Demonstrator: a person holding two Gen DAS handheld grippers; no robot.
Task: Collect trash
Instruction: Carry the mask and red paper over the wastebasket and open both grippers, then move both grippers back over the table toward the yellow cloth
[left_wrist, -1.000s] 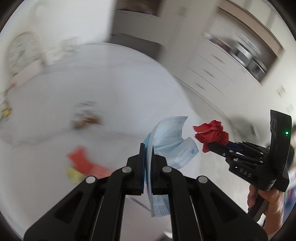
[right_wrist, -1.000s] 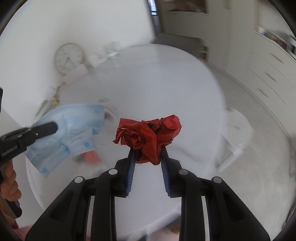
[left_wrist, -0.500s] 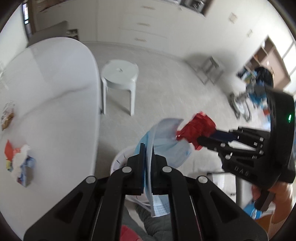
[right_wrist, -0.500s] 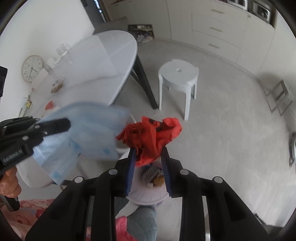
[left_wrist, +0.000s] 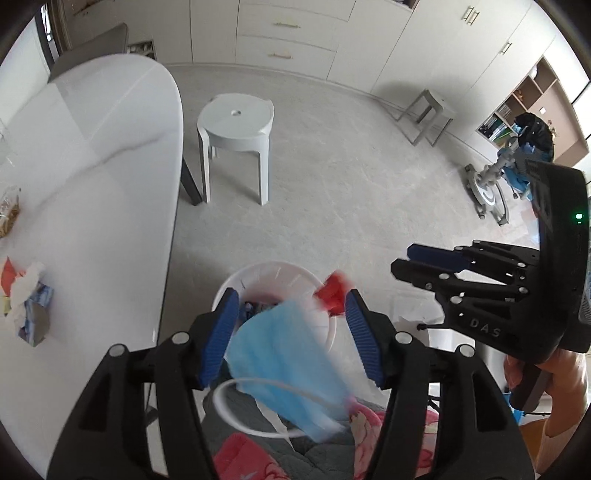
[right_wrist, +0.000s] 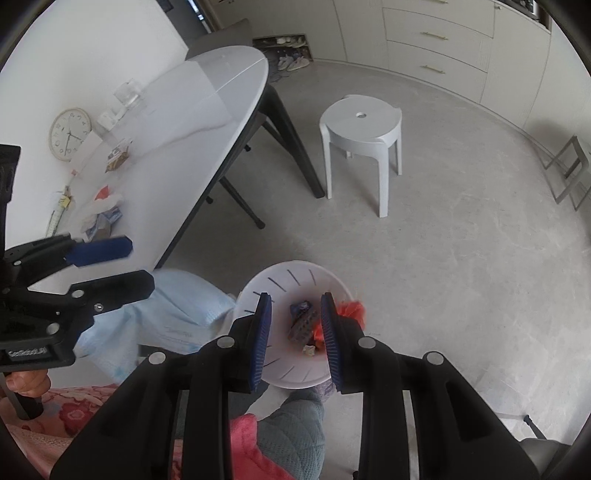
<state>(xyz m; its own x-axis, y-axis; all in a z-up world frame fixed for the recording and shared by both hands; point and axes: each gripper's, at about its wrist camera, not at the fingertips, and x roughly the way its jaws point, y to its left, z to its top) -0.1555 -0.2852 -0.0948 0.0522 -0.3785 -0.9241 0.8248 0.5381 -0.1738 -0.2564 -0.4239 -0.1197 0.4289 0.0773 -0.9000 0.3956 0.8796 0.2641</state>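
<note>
Pale grey floor fills most of both views, with a white stool standing clear of a white worktop whose rounded end juts toward it. Just off that end sits a white bin, directly under both tools.

Jaws of the left tool have just been opening and now stand wide; the blue face mask hangs loose between them, blurred, its pads not pressing on it, so it looks to be dropping. From the right wrist view the mask lies left of the bin rim, so it may fall at the edge rather than inside; the blur makes that hard to call.

Right tool stands parted with nothing between its pads. The crumpled red paper is outside its right finger, over the bin's rim, seemingly loose.

More scraps remain on the worktop, on the left tool's side and nearer to it, close to the worktop's near edge. Open floor around the bin leaves either hand room to swing back, the worktop edge being the only obstacle.
</note>
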